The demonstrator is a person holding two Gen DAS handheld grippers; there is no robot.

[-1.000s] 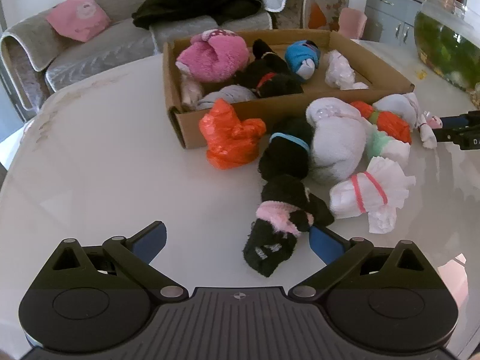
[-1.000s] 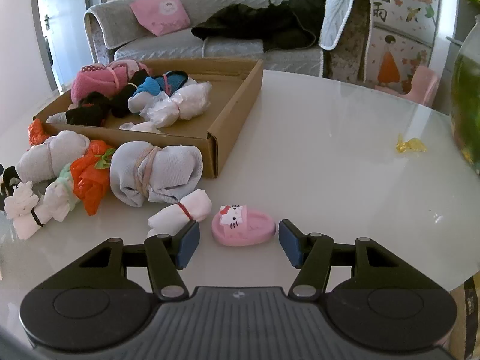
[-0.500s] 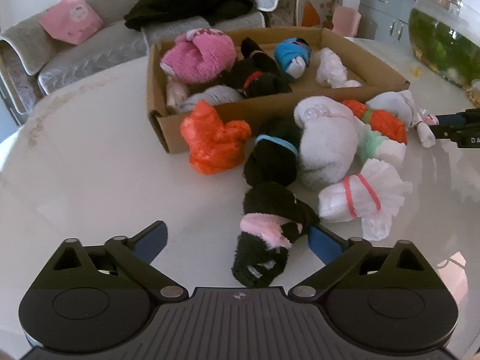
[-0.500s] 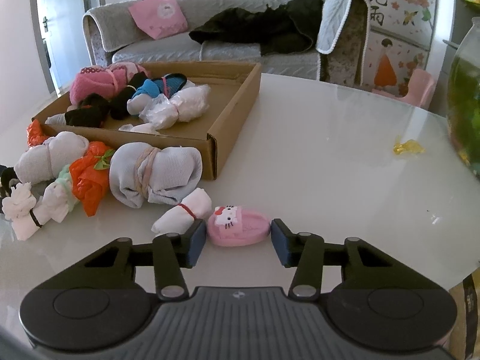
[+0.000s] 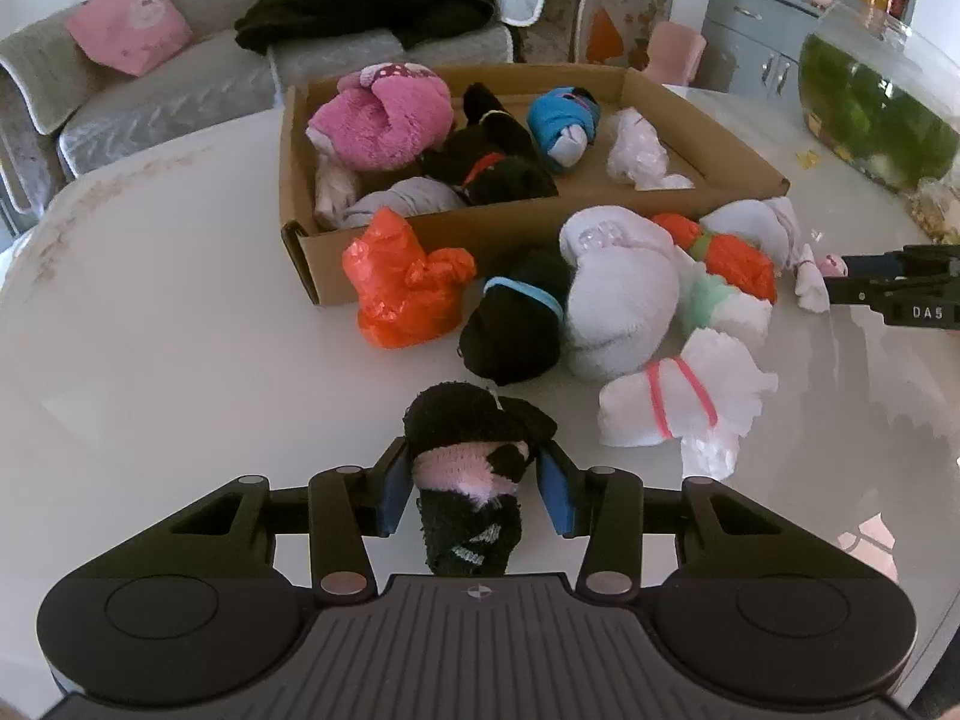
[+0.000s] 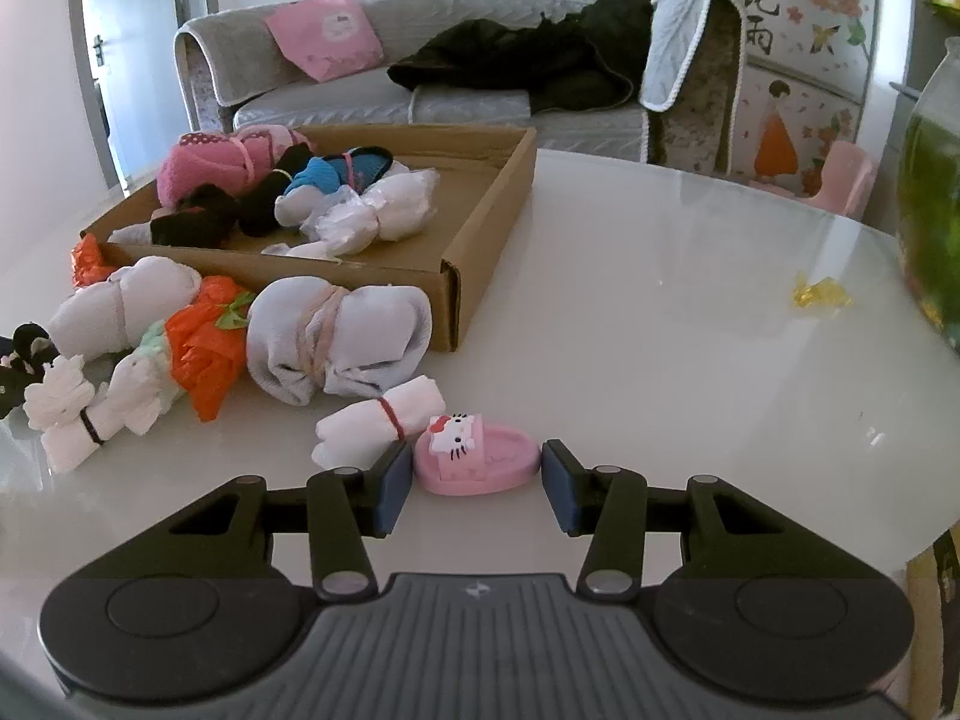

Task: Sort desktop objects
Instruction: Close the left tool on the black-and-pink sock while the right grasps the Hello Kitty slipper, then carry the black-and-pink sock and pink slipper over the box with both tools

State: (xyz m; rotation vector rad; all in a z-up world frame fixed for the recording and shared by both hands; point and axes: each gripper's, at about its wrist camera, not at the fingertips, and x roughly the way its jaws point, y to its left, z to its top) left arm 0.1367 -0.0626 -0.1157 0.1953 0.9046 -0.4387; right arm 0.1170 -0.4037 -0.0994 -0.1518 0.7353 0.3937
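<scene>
A black rolled sock with a pink band (image 5: 465, 468) stands on end on the white worktop (image 5: 180, 372) at six o'clock in the left wrist view, with a black bundle with a blue band (image 5: 516, 324), a large white bundle (image 5: 624, 312) and a white bundle tied with pink bands (image 5: 678, 402) between twelve and two o'clock of it. The cardboard box (image 5: 480, 234) farther toward twelve o'clock holds a fluffy pink bundle (image 5: 381, 120), black bundles, a blue one (image 5: 561, 120) and a white one. In the right wrist view a small pink cat-face slipper (image 6: 474, 459) lies flat on the worktop at six o'clock, touching a white roll with a red band (image 6: 378, 423) at its ten o'clock.
</scene>
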